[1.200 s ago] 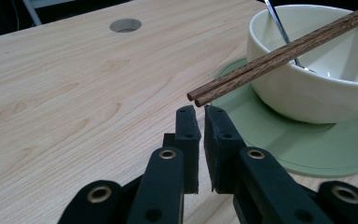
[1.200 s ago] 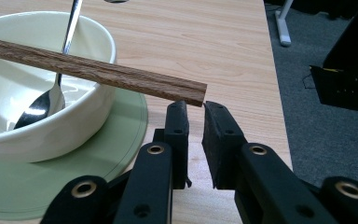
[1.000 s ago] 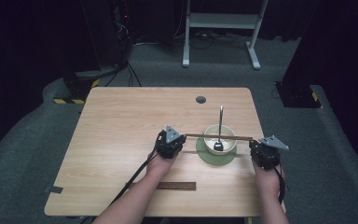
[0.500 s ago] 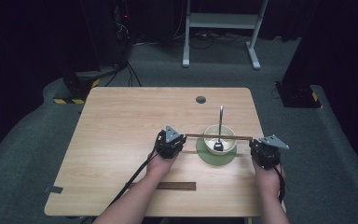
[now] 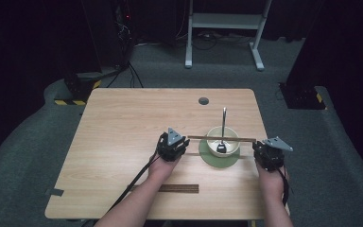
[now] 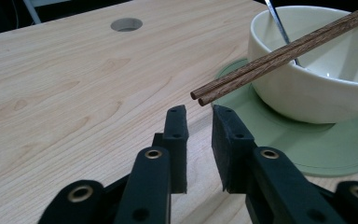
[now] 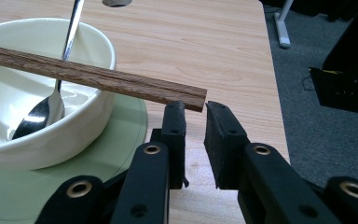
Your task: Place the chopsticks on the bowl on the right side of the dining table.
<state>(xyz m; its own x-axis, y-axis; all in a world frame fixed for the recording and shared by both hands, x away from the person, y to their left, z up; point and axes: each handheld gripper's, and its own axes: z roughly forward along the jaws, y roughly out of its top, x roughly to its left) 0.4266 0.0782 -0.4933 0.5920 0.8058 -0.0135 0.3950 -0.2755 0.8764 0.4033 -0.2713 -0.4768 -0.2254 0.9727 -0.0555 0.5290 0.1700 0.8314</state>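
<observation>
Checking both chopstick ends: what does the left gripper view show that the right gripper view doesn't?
Left gripper view: left gripper, jaws just been opening, nothing between them, beside one end of the chopsticks. Right gripper view: right gripper at their other end, scoop of the spoon, grey floor. Both: chopsticks across the bowl on its green mat.

Dark brown grained chopsticks [image 6: 279, 51] cross a cream bowl [image 6: 317, 88]. The mat [image 6: 335, 140] is pale green, the table [image 5: 137, 123] light wood-grain.

One bowl [image 5: 222, 143], one spoon [image 5: 223, 128], one green mat [image 5: 212, 161], four chopsticks: two [image 5: 198, 138] on the bowl, two [image 5: 179, 188] on the table.
</observation>
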